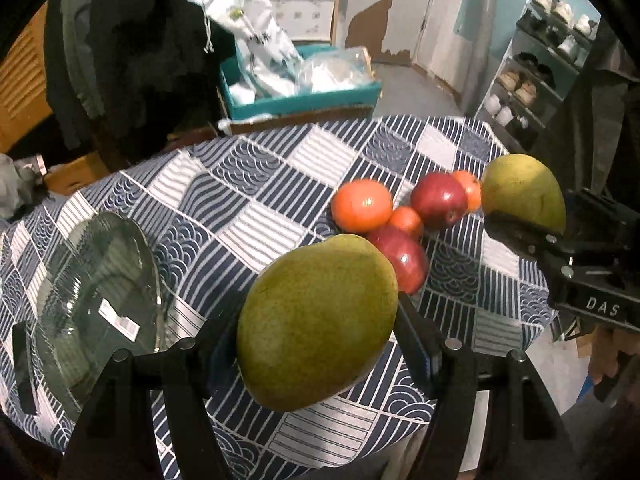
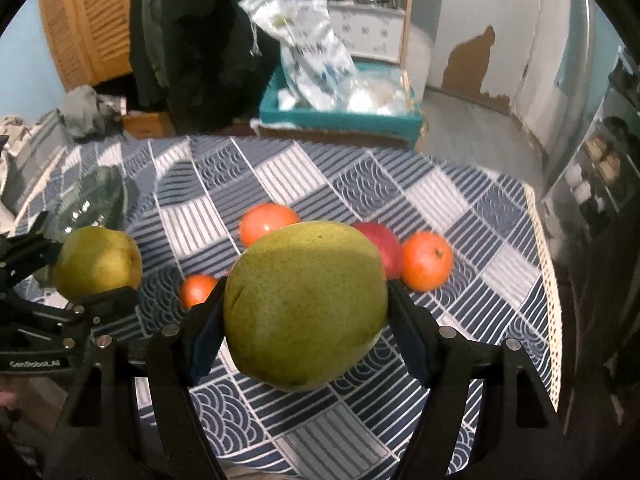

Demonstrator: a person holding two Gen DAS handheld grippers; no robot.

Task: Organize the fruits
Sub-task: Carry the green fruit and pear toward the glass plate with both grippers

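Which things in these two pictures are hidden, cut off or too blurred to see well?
- Glass bowl: left wrist view, near edge hidden by the left gripper frame.
- Dark red apple: right wrist view, mostly behind the green mango held in the right gripper.
- White printed bag: both views, print blurred.
- Shoe shelf: left wrist view, cut by lens edge.

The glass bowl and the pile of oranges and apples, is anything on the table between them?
No. In the left wrist view, only bare checked tablecloth lies between the glass bowl and the fruit pile.
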